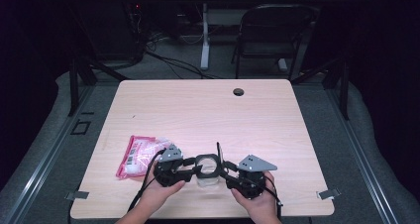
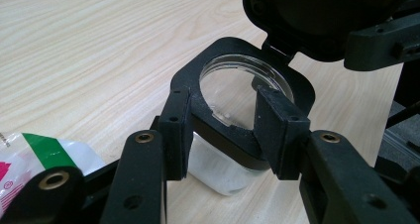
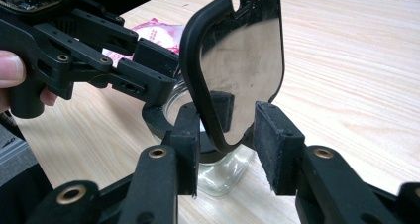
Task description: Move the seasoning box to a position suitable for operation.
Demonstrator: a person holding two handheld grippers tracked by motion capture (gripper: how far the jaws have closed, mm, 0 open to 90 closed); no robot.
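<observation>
At lower centre, the left gripper (image 1: 190, 170) clamps the jar (image 1: 208, 179) steady while the right gripper (image 1: 229, 170) pinches its raised lid (image 3: 237, 60).

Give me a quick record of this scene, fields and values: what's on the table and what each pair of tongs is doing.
surface: wooden table
container: clear jar with black collar, flip lid raised
left tongs: clamped on the jar's black collar
right tongs: jaws either side of the lid, contact unclear
other item: pink packet, left of the jar
</observation>
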